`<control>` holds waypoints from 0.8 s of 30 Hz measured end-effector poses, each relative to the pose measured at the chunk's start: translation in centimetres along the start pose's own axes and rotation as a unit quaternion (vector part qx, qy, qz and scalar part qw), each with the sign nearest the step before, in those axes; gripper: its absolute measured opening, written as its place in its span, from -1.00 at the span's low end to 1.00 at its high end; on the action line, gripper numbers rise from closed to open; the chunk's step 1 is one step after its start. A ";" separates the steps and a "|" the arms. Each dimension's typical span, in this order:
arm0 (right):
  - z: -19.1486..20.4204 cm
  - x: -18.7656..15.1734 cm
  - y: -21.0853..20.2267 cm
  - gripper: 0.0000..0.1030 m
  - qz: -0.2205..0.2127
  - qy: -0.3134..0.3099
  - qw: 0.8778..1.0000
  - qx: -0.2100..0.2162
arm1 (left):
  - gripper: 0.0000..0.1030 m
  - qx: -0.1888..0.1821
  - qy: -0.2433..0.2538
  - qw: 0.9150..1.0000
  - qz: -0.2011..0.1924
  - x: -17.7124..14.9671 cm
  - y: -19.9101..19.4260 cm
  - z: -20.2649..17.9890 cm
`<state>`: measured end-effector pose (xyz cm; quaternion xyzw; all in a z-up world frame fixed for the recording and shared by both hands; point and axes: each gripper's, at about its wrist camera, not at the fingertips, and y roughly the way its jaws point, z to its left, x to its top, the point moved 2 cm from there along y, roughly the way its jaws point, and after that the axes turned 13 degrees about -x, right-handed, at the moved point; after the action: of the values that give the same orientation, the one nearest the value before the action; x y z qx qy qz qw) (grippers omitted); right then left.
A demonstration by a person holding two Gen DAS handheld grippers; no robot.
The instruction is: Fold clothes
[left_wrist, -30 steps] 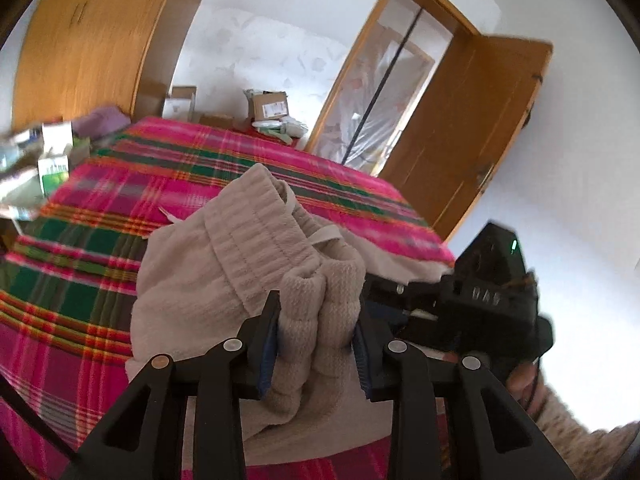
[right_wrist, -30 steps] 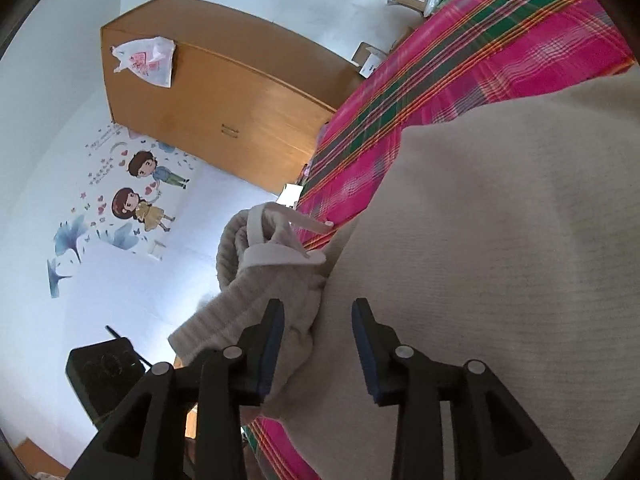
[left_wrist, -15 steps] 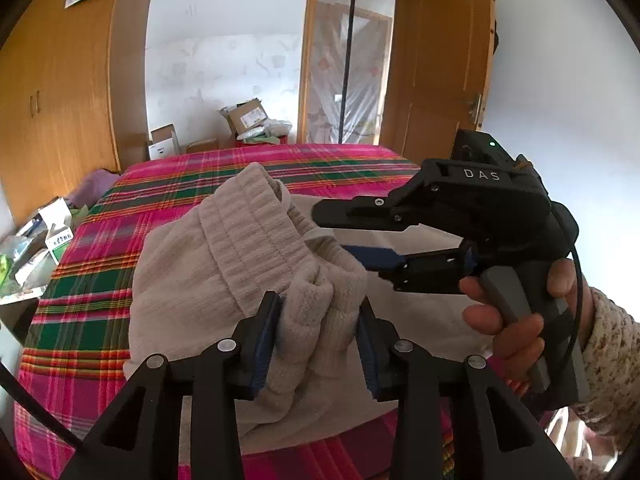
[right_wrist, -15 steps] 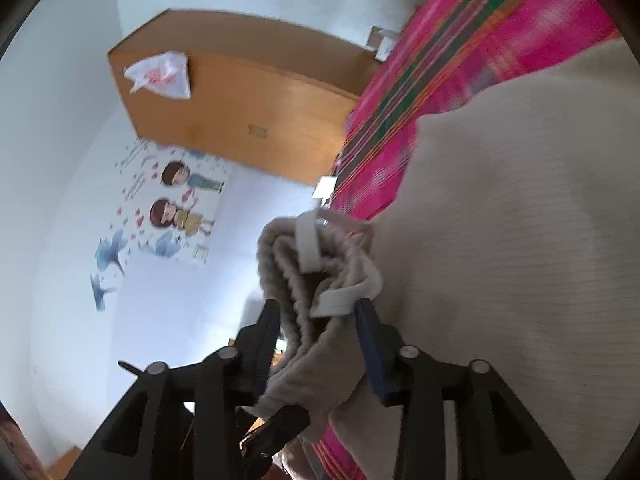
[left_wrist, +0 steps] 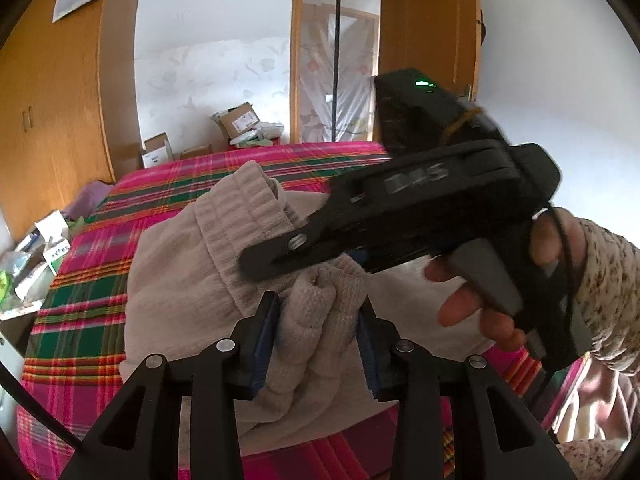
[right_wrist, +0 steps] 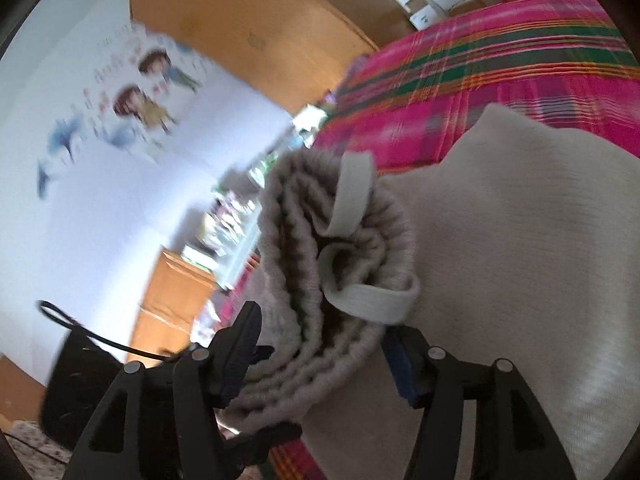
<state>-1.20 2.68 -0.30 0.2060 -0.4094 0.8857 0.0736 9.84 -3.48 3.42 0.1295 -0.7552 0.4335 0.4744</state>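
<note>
Beige knit trousers (left_wrist: 180, 280) with a ribbed waistband and a flat drawstring lie half bunched on a pink and green plaid bed (left_wrist: 80, 320). My left gripper (left_wrist: 318, 320) is shut on a thick fold of the waistband, blue pads pressing both sides. In the right wrist view the gathered waistband (right_wrist: 340, 260) with its drawstring loop sits between the wide jaws of my right gripper (right_wrist: 324, 354), which are opening; the pads do not squeeze it. The right gripper's black housing (left_wrist: 432, 176) crosses just above the left fingers, held by a hand (left_wrist: 472, 304).
A wooden wardrobe (left_wrist: 48, 120) stands at the left and an open wooden door (left_wrist: 432, 40) at the far end. Cardboard boxes (left_wrist: 240, 120) sit beyond the bed. Small boxes and packets (left_wrist: 36, 264) clutter a surface by the bed's left side.
The right gripper has swung in close above the left one and its jaws have widened around the waistband bundle. The left gripper rolled upright and keeps its hold on the fold.
</note>
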 end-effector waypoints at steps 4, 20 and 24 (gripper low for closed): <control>-0.6 0.1 0.7 -0.05 0.003 0.025 1.000 0.018 | -0.24 -0.009 -0.016 1.000 -0.006 -0.1 -0.8 0.7; -0.4 -1.0 -5.8 -0.41 -0.062 0.022 0.998 0.024 | -0.26 -0.124 -0.099 0.984 -0.083 1.0 -9.5 3.8; -0.3 -1.9 -8.8 -0.41 -0.083 0.031 0.995 0.041 | -0.26 -0.091 -0.122 0.985 -0.081 0.8 -9.5 5.3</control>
<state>3.04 8.78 4.82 0.2145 -0.3520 0.8984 0.1512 11.98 -13.02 8.25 0.1982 -0.8310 0.3040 0.4216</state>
